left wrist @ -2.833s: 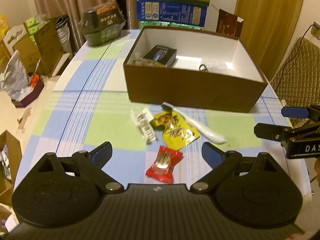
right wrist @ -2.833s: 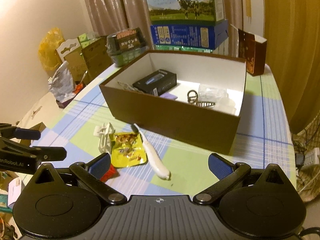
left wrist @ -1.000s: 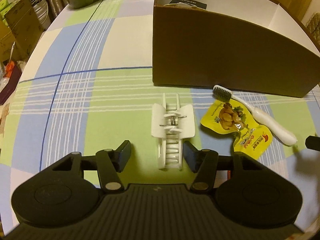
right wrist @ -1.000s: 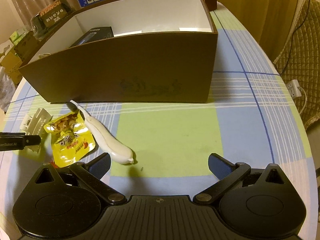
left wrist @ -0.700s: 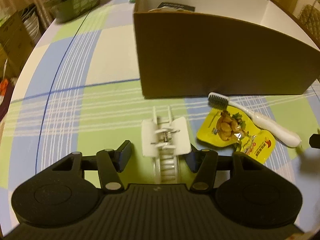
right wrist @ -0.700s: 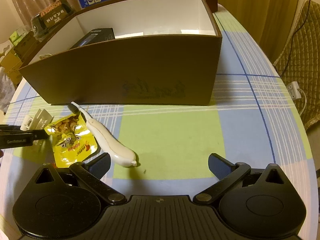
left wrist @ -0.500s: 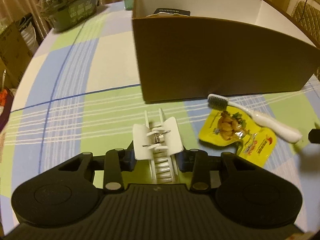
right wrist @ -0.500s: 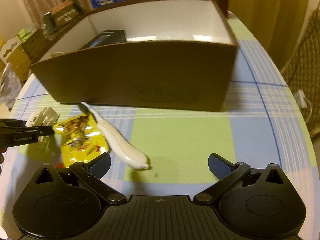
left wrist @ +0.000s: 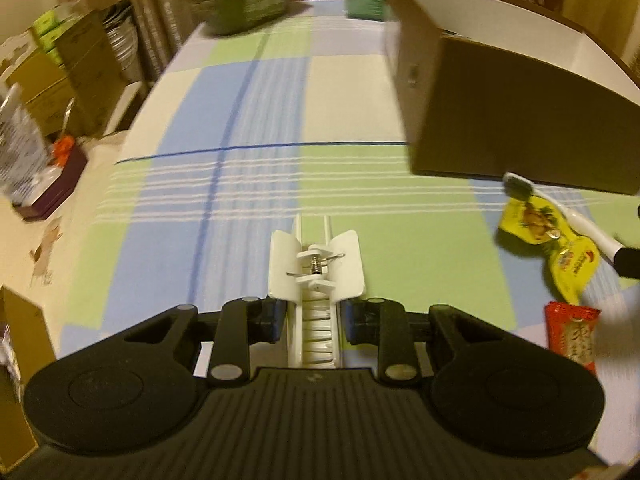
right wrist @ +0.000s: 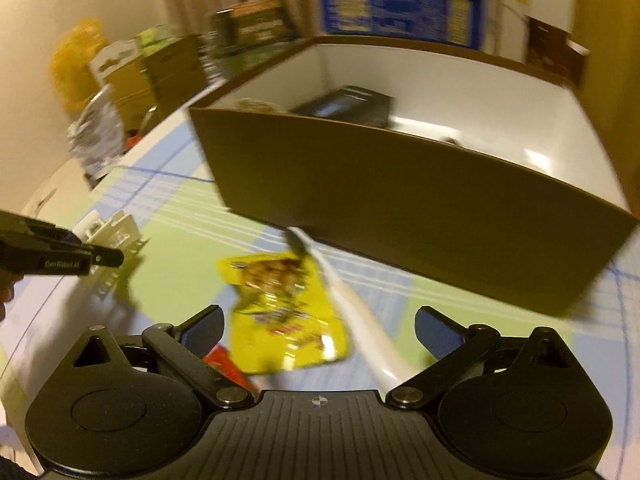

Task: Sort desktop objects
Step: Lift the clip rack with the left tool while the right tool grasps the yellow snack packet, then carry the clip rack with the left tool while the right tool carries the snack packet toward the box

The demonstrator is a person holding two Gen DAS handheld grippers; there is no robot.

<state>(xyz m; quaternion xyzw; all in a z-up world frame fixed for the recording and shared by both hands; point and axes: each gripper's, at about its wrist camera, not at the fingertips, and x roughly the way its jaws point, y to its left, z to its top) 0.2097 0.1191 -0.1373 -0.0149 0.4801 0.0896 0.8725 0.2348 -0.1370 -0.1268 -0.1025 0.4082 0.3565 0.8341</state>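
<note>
Left wrist view: the left gripper (left wrist: pixel 314 316) has its jaws pinching the toothed end of the white hair clip (left wrist: pixel 316 276), which looks lifted just off the checked tablecloth (left wrist: pixel 240 184). The grip sits far back on the clip, so it could swing or slip out on the way to the brown box (left wrist: pixel 520 112). The picture is smeared, so a quick move could clip the box wall.

Right wrist view: the right gripper (right wrist: pixel 318 326) hangs with its jaws spread wide and empty, low over the yellow snack packet (right wrist: pixel 280 300) and the white toothbrush (right wrist: pixel 352 304). The two overlap, so closing here might catch both. A red wrapper (right wrist: pixel 224 362) peeks out underneath.
</note>
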